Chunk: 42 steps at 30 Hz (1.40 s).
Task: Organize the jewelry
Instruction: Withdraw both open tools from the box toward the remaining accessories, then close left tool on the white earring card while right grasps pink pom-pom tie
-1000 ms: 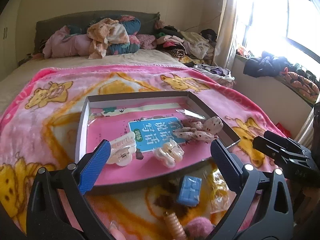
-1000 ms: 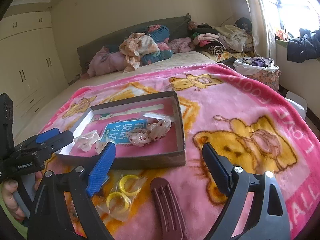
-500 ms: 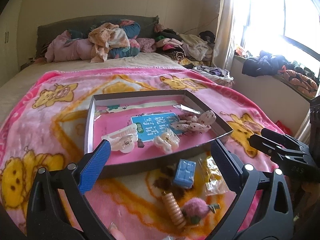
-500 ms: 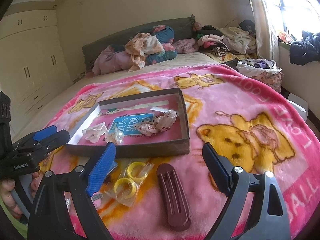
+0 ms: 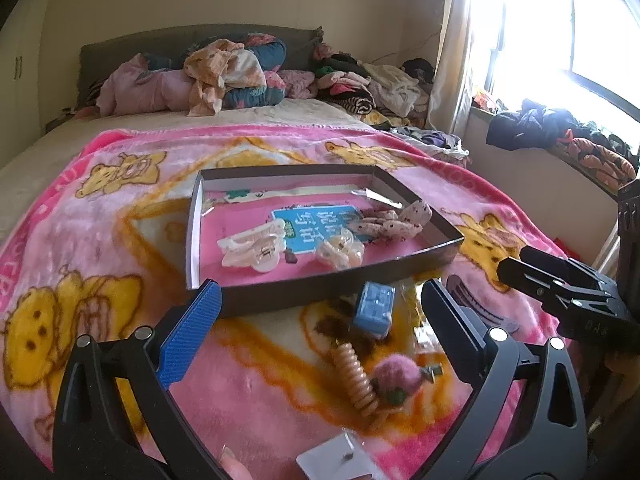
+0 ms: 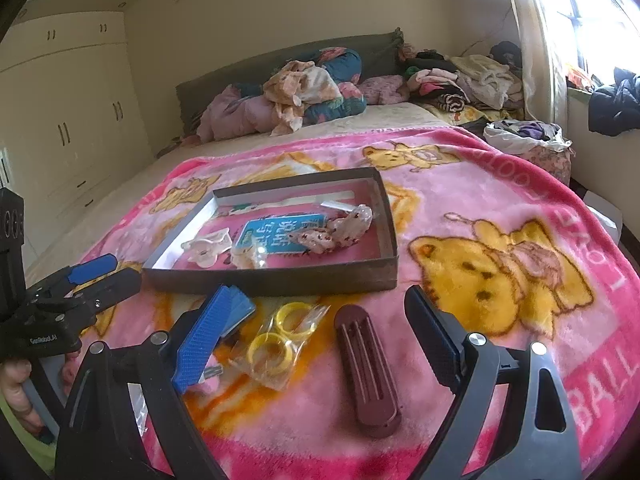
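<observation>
A shallow dark box lies on the pink blanket, holding pale hair claws and a spotted fabric bow. In front of it lie a blue block, a coiled beige hair tie, a pink pompom, a white earring card, a bag of yellow rings and a maroon hair clip. My left gripper is open and empty above the loose items. My right gripper is open and empty above the rings and clip.
The pink bear blanket covers the bed. Piled clothes lie at the headboard. A window ledge with clothes is on the right. White wardrobes stand on the left.
Both grippers have pulled back from the box and risen. More loose items in front of the box now show: the pompom, the coil tie, the card and the whole maroon clip.
</observation>
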Each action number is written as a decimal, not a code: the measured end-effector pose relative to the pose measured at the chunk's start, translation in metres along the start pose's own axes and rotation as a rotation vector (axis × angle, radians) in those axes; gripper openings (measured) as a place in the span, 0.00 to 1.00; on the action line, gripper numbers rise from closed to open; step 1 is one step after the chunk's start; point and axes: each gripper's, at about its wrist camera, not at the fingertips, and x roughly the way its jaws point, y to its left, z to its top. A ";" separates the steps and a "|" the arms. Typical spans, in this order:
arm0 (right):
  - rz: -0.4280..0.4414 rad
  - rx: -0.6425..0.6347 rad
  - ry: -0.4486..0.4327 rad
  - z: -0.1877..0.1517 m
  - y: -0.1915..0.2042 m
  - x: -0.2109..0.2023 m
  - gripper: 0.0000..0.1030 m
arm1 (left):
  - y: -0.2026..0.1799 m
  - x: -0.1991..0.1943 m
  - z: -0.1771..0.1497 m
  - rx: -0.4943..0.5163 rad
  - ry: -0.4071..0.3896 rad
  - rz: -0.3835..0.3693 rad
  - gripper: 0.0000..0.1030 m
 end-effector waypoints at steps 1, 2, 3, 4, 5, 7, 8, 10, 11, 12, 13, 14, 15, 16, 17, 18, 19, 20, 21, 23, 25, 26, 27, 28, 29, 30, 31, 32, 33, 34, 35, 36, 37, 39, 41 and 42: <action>0.001 -0.001 0.002 -0.001 0.001 0.000 0.83 | 0.000 -0.001 -0.002 -0.001 0.002 -0.003 0.89; 0.002 -0.002 0.006 -0.002 0.001 0.000 0.83 | 0.001 -0.002 -0.003 0.000 0.006 -0.004 0.89; 0.001 -0.002 0.008 -0.003 0.002 -0.001 0.83 | 0.001 -0.003 -0.006 0.004 0.009 -0.002 0.89; 0.001 -0.003 0.010 -0.004 0.002 -0.001 0.83 | 0.001 -0.004 -0.008 0.005 0.010 -0.002 0.89; 0.001 -0.003 0.014 -0.005 0.002 -0.001 0.83 | 0.001 -0.004 -0.009 0.005 0.014 -0.002 0.89; 0.000 -0.007 0.018 -0.007 0.003 -0.002 0.83 | 0.002 -0.006 -0.013 0.005 0.022 -0.006 0.89; 0.001 -0.008 0.020 -0.007 0.004 -0.002 0.83 | 0.002 -0.006 -0.014 0.006 0.025 -0.008 0.89; 0.004 -0.011 0.025 -0.010 0.005 -0.003 0.83 | 0.002 -0.007 -0.018 0.008 0.033 -0.011 0.89; 0.004 -0.013 0.026 -0.010 0.007 -0.003 0.83 | 0.002 -0.007 -0.020 0.007 0.039 -0.012 0.89; 0.006 -0.017 0.029 -0.011 0.008 -0.003 0.83 | 0.002 -0.007 -0.022 0.006 0.043 -0.014 0.89; 0.009 -0.021 0.032 -0.013 0.009 -0.004 0.83 | 0.003 -0.008 -0.024 0.006 0.047 -0.016 0.89; 0.010 -0.024 0.034 -0.014 0.010 -0.004 0.83 | 0.003 -0.008 -0.027 0.005 0.051 -0.016 0.89; 0.012 -0.026 0.037 -0.015 0.011 -0.004 0.83 | 0.003 -0.009 -0.029 0.004 0.056 -0.017 0.89; 0.017 -0.028 0.040 -0.016 0.012 -0.005 0.83 | 0.003 -0.010 -0.032 0.004 0.062 -0.017 0.89; 0.024 -0.029 0.045 -0.018 0.013 -0.005 0.83 | 0.004 -0.010 -0.033 0.004 0.066 -0.016 0.89; 0.027 -0.031 0.049 -0.018 0.014 -0.005 0.83 | 0.004 -0.010 -0.036 0.004 0.073 -0.016 0.89; 0.030 -0.033 0.054 -0.019 0.015 -0.005 0.83 | 0.006 -0.011 -0.039 0.002 0.079 -0.018 0.89; 0.035 -0.036 0.058 -0.021 0.016 -0.005 0.83 | 0.006 -0.011 -0.041 -0.001 0.085 -0.017 0.89; 0.039 -0.037 0.059 -0.021 0.017 -0.005 0.83 | 0.008 -0.011 -0.043 -0.004 0.092 -0.018 0.89; 0.049 -0.039 0.066 -0.023 0.019 -0.005 0.83 | 0.009 -0.013 -0.048 -0.004 0.104 -0.015 0.89; 0.058 -0.044 0.073 -0.024 0.021 -0.004 0.83 | 0.010 -0.013 -0.053 -0.011 0.117 -0.019 0.89; 0.067 -0.046 0.079 -0.025 0.023 -0.004 0.81 | 0.010 -0.014 -0.055 -0.014 0.124 -0.021 0.89; 0.075 -0.045 0.086 -0.025 0.023 -0.003 0.80 | 0.011 -0.014 -0.058 -0.019 0.134 -0.025 0.89; 0.082 -0.042 0.092 -0.026 0.024 -0.002 0.79 | 0.011 -0.014 -0.061 -0.023 0.144 -0.031 0.89; 0.093 -0.038 0.101 -0.027 0.025 -0.001 0.78 | 0.011 -0.015 -0.064 -0.022 0.151 -0.035 0.89; 0.098 -0.036 0.106 -0.028 0.026 0.000 0.76 | 0.011 -0.015 -0.066 -0.021 0.154 -0.038 0.89; 0.106 -0.033 0.115 -0.029 0.026 0.001 0.76 | 0.011 -0.015 -0.068 -0.022 0.160 -0.041 0.89; 0.115 -0.029 0.125 -0.030 0.027 0.002 0.74 | 0.011 -0.016 -0.071 -0.025 0.170 -0.049 0.89; 0.123 -0.025 0.132 -0.030 0.027 0.003 0.72 | 0.010 -0.016 -0.073 -0.027 0.177 -0.058 0.89; 0.135 -0.021 0.142 -0.031 0.028 0.005 0.72 | 0.009 -0.016 -0.076 -0.026 0.186 -0.065 0.89; 0.140 -0.019 0.146 -0.032 0.028 0.005 0.71 | 0.008 -0.016 -0.077 -0.021 0.189 -0.067 0.89; 0.149 -0.018 0.153 -0.032 0.029 0.007 0.69 | 0.006 -0.016 -0.080 -0.016 0.192 -0.068 0.89; 0.155 -0.016 0.159 -0.033 0.029 0.007 0.68 | 0.005 -0.016 -0.081 -0.018 0.197 -0.074 0.89; 0.169 -0.009 0.174 -0.035 0.030 0.010 0.66 | 0.002 -0.013 -0.085 -0.016 0.212 -0.093 0.89; 0.181 -0.007 0.188 -0.036 0.031 0.012 0.64 | -0.001 -0.010 -0.086 0.002 0.218 -0.086 0.89; 0.184 -0.011 0.192 -0.037 0.032 0.013 0.62 | -0.003 -0.009 -0.087 0.005 0.221 -0.086 0.89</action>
